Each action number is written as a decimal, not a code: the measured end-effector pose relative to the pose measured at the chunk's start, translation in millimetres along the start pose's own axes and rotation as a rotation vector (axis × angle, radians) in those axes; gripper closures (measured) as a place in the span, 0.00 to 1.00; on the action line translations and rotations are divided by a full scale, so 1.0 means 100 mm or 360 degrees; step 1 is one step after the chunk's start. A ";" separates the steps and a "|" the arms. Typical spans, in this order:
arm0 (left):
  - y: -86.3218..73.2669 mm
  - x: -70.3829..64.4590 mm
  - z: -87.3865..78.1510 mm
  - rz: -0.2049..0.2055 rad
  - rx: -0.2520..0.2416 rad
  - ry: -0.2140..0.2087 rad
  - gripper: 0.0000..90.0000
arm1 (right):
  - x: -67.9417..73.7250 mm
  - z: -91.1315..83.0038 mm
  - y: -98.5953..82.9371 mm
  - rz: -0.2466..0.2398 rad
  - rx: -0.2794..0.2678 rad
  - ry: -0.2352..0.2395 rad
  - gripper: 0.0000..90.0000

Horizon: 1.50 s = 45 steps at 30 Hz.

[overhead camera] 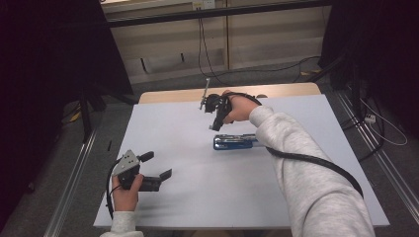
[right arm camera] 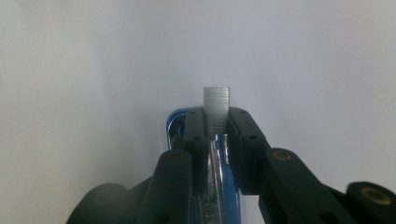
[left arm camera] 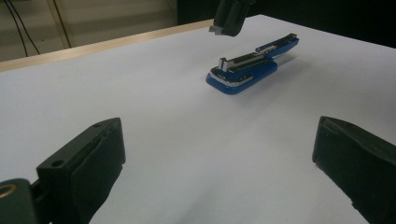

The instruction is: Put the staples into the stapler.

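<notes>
right gripper point(right arm camera: 216, 122) clamped on staple strip point(right arm camera: 216, 100) above blue stapler point(overhead camera: 236, 141) mid-frame, left gripper point(overhead camera: 155, 165) spread wide lower left, no readable writing

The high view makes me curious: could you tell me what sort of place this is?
Probably a lab recording station: a bare white table on metal floor rails, dark curtains at both sides, loose cables behind.
</notes>
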<state>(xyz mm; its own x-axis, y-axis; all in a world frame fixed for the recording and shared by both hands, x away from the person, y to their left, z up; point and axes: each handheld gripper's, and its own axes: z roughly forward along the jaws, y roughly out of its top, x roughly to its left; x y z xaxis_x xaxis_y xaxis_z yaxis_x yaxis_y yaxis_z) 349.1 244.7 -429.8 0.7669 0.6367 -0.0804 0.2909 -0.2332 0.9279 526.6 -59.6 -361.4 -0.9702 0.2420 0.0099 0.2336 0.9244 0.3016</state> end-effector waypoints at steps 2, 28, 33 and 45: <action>0.00 0.00 0.00 0.0000 0.0000 -0.0001 0.03 | 0.00 0.00 -0.01 0.0005 0.0003 -0.0005 0.87; 0.00 0.00 0.00 0.0008 0.0008 0.0002 0.03 | 0.00 0.03 -0.13 0.0014 0.0027 0.0017 0.87; 0.00 0.00 0.00 0.0014 0.0014 0.0007 0.03 | 0.00 0.02 -0.15 0.0002 0.0028 0.0010 0.87; 0.00 0.00 0.01 0.0014 0.0016 0.0001 0.03 | 0.00 0.01 -0.21 0.0015 0.0019 0.0011 0.87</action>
<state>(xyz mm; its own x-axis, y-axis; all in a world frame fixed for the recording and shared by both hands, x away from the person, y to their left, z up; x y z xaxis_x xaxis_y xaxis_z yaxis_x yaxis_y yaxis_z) 349.6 243.9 -430.2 0.7690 0.6352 -0.0720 0.2899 -0.2462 0.9248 522.0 -79.2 -368.8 -0.9685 0.2484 0.0195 0.2432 0.9256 0.2900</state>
